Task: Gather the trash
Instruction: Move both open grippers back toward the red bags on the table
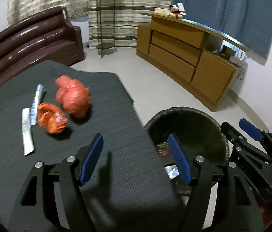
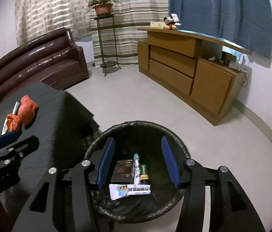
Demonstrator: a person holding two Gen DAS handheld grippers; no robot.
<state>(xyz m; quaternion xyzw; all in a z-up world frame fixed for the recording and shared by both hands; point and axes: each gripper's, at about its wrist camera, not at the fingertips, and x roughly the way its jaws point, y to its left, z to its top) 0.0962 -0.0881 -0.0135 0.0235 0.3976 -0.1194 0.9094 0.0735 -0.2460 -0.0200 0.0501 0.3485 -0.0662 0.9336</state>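
Observation:
On the dark cloth-covered table (image 1: 101, 174) lie a large crumpled red bag (image 1: 74, 98), a smaller orange bag (image 1: 52, 120), a white wrapper (image 1: 27, 133) and a blue-white wrapper (image 1: 36, 104). My left gripper (image 1: 136, 158) is open and empty, over the table's right edge, near side of the trash. The black bin (image 2: 136, 174) stands on the floor beside the table; it holds a dark packet (image 2: 122, 171), a green battery (image 2: 144, 172) and white wrappers (image 2: 130, 190). My right gripper (image 2: 138, 162) is open and empty above the bin's mouth. The bags also show in the right wrist view (image 2: 26, 112).
A brown leather sofa (image 1: 29, 42) stands behind the table. A wooden cabinet (image 1: 184, 58) with a plush toy (image 1: 175, 11) lines the right wall. A metal plant stand (image 1: 106, 23) is by the curtains. Bare tiled floor (image 2: 136, 96) lies between them.

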